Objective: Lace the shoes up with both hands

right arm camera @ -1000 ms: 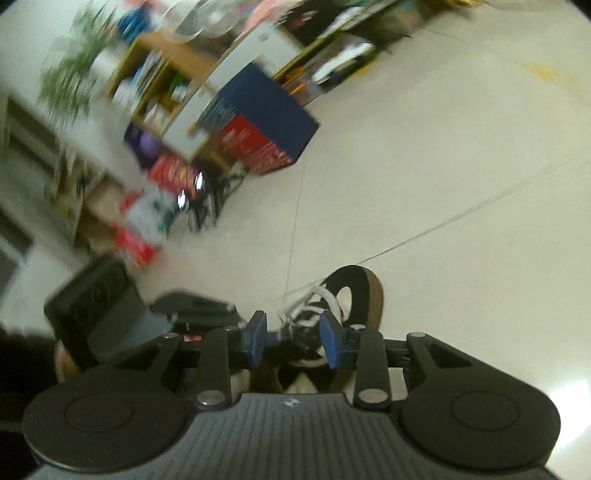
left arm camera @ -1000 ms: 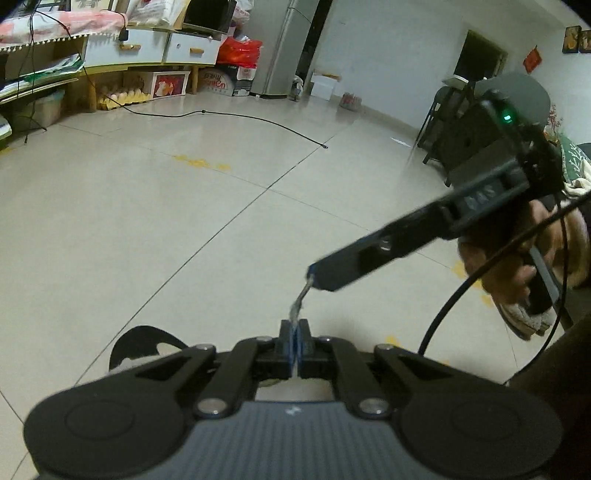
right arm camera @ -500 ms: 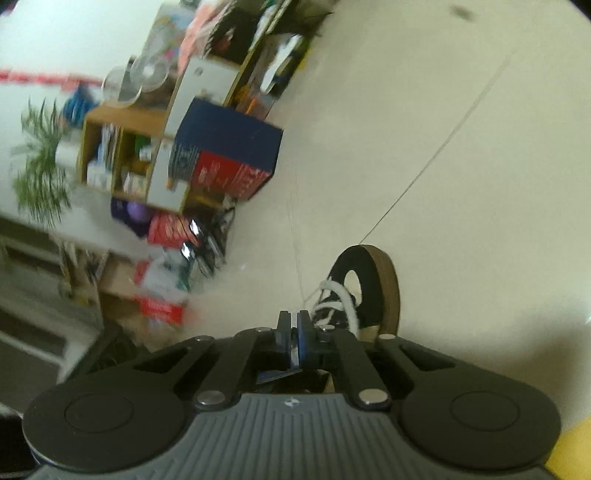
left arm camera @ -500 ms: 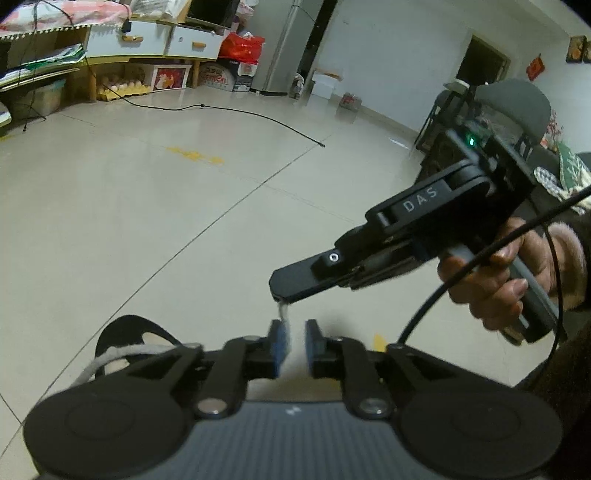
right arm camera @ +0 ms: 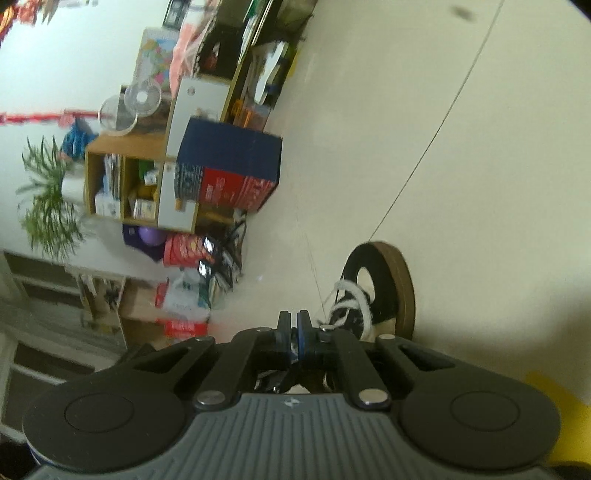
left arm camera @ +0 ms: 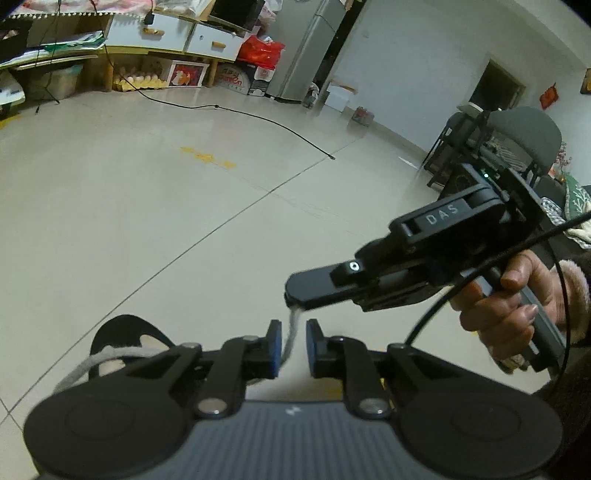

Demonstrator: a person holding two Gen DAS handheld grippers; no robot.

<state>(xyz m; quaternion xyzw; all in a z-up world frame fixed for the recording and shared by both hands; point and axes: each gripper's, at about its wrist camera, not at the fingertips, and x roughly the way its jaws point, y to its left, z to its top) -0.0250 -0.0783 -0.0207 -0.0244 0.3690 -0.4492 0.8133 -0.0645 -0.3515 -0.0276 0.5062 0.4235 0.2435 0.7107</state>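
Note:
A black shoe point(left arm camera: 122, 326) lies on the tiled floor at the lower left of the left wrist view, partly hidden behind my left gripper point(left arm camera: 294, 349). That gripper is open, and the grey-white lace point(left arm camera: 291, 332) runs loose through the gap between its blue pads. The lace's end is pinched in the tip of my right gripper point(left arm camera: 293, 297), which a hand point(left arm camera: 517, 295) holds just above. In the right wrist view the right gripper point(right arm camera: 294, 325) is shut, with the shoe point(right arm camera: 384, 266) and its crossed white laces point(right arm camera: 351, 299) just beyond it.
A thin black cable point(left arm camera: 258, 118) trails across the floor far ahead. Low cabinets point(left arm camera: 166, 33) line the back wall, and a dark chair point(left arm camera: 517, 129) stands at the right. A blue and red box point(right arm camera: 229, 170) leans on cluttered shelves.
My left gripper was shut on the lace end and has opened, letting it go. The right gripper was open, closed on that end and now holds it slightly higher.

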